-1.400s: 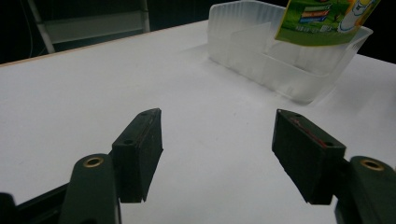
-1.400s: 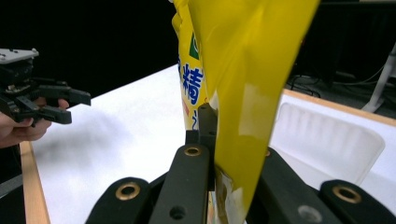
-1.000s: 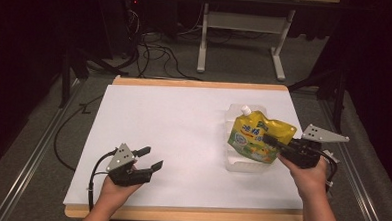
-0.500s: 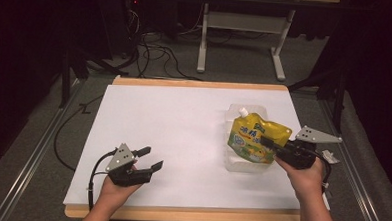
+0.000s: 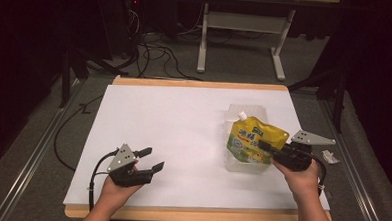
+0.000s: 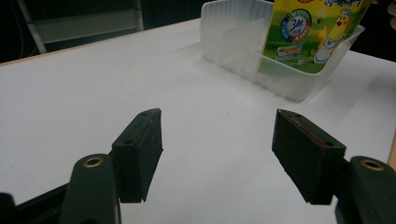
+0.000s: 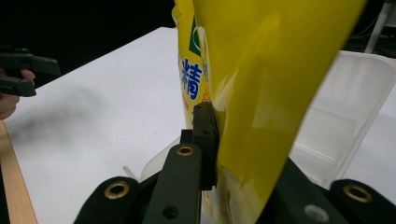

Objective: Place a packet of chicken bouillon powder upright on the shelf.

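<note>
High view shows my right claw (image 5: 268,147) clamped on the lower edge of a glossy yellow refill pouch (image 5: 252,140), its pads just beginning to ease. The pouch is soft, creased plastic film with green and blue print and a white screw spout at the top. It stands in a translucent, ribbed plastic bin (image 5: 249,111) on the matte white worktop (image 5: 183,125), long axis nearly upright, spout leaning up and away from me. My left claw (image 5: 149,158) rests near the front edge, jaws spread wide, holding nothing.
</note>
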